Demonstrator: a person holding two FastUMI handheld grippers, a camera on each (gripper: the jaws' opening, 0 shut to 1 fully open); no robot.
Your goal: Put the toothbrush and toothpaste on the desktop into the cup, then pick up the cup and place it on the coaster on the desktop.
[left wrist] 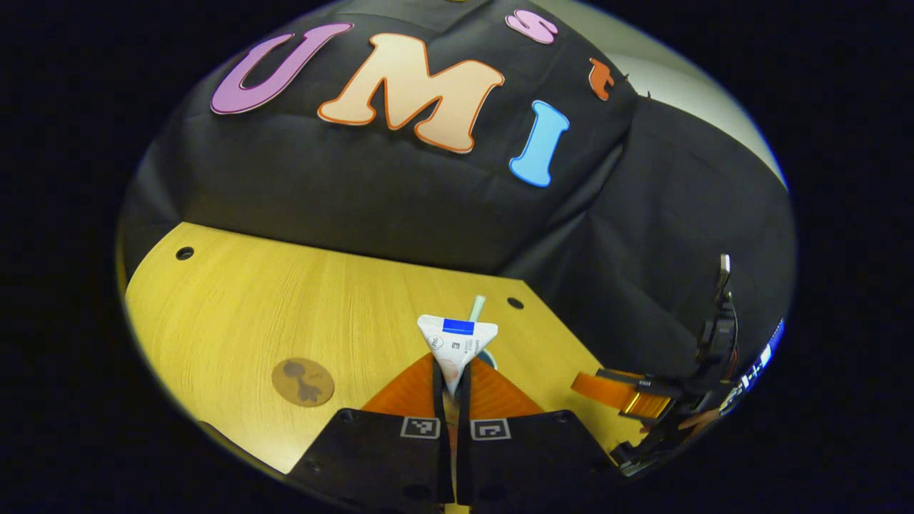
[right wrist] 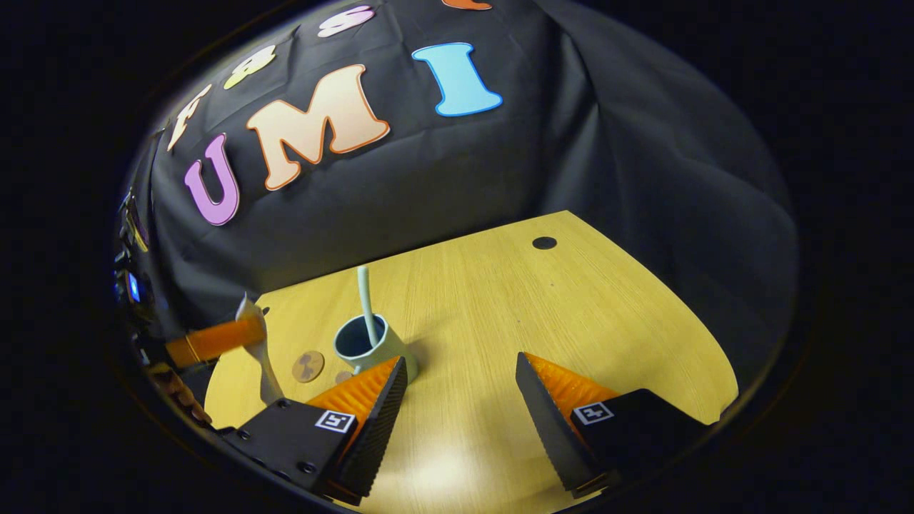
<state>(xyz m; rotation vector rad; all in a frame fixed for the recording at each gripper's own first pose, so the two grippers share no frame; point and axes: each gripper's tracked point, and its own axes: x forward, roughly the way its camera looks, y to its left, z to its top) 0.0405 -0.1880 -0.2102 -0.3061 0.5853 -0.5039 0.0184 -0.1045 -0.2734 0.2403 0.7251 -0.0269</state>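
I am squeezing the white squashy toothpaste tube (left wrist: 457, 343) in my left tongs (left wrist: 455, 389), high over the yellow wooden worktop (left wrist: 285, 314). My right tongs (right wrist: 460, 389) are gaping wide, just beside the pale green cup (right wrist: 368, 346) holding the toothbrush (right wrist: 365, 300). The tube could be bumping the rim and tipping the cup.

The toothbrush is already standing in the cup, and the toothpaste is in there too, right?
Not quite. The toothbrush does stand in the cup, but the toothpaste is held up in the left gripper, as the left gripper view shows.
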